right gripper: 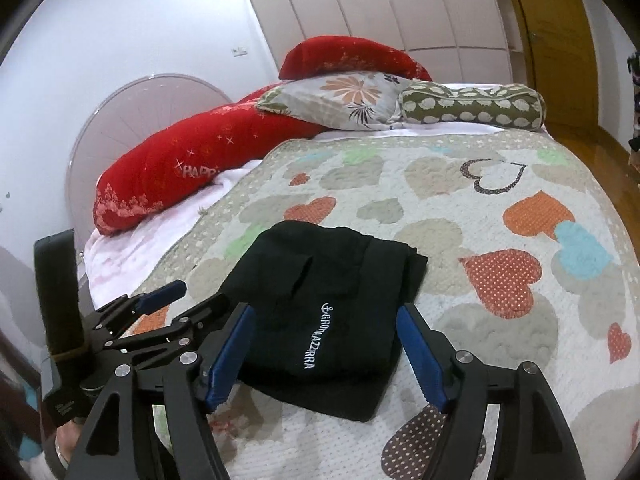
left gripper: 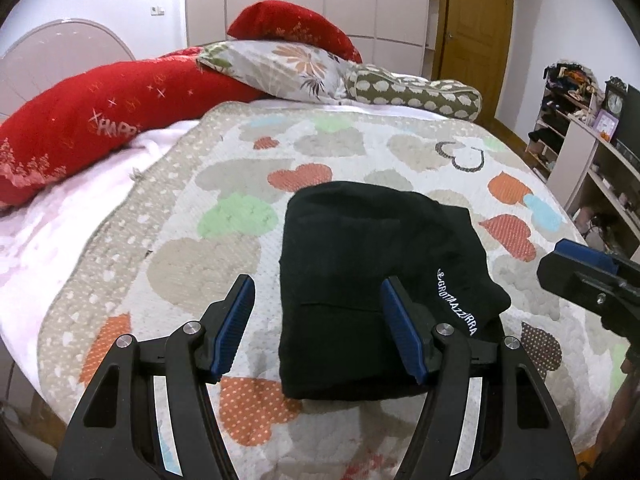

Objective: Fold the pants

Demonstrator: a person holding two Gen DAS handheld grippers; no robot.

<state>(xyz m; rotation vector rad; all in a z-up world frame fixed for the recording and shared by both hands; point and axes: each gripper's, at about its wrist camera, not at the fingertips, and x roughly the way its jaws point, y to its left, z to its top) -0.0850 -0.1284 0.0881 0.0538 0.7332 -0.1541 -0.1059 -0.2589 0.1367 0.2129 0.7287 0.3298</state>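
Observation:
The black pants point(left gripper: 360, 280) lie folded into a compact bundle on the heart-patterned bedspread point(left gripper: 224, 200), white lettering facing up. My left gripper point(left gripper: 318, 292) hovers above the bundle's near left part, open, its blue pads touching nothing. In the right wrist view the same pants point(right gripper: 320, 300) lie below my right gripper point(right gripper: 326, 322), which is open and holds nothing. The left gripper point(right gripper: 192, 298) shows at the lower left of that view, and the right gripper's tip appears at the right edge of the left wrist view.
Red long pillows point(left gripper: 104, 120), a floral pillow point(left gripper: 280, 68) and a green patterned bolster point(left gripper: 416, 92) lie at the head of the bed. Shelves with clutter point(left gripper: 576, 120) stand to the right, a wooden door point(left gripper: 476, 20) behind. A curved headboard point(right gripper: 148, 120) is at left.

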